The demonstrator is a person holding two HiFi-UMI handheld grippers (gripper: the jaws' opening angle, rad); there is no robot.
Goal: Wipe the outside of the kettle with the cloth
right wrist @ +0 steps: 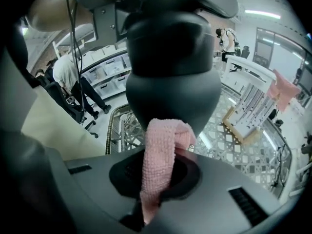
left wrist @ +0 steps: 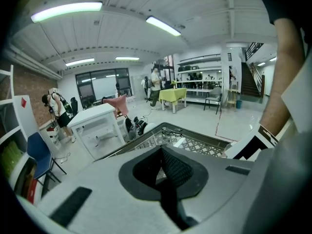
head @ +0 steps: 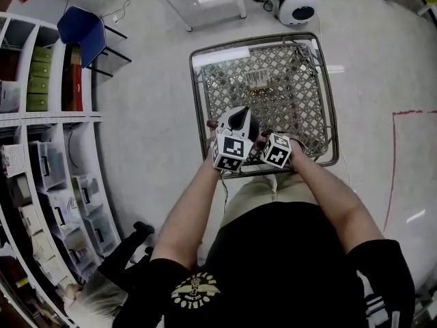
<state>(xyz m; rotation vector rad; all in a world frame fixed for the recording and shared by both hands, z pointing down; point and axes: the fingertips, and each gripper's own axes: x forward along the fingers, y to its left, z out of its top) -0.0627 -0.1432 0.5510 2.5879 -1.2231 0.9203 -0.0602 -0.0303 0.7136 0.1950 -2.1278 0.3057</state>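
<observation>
Pink cloth pinched in the right claw, its top touching a dark grey rounded object. Left claw closed, empty.

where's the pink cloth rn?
Right gripper view, centre: the pink cloth is clamped in the shut jaws of the right gripper, its free end looped up against the dark rounded object just ahead, above the lattice-topped table.

The cloth is showing pink against the dark grey kettle. The left cube and right cube are showing black-and-white squares. The table is showing a pale lattice inside a dark frame. A red line is crossing the light grey floor.
</observation>
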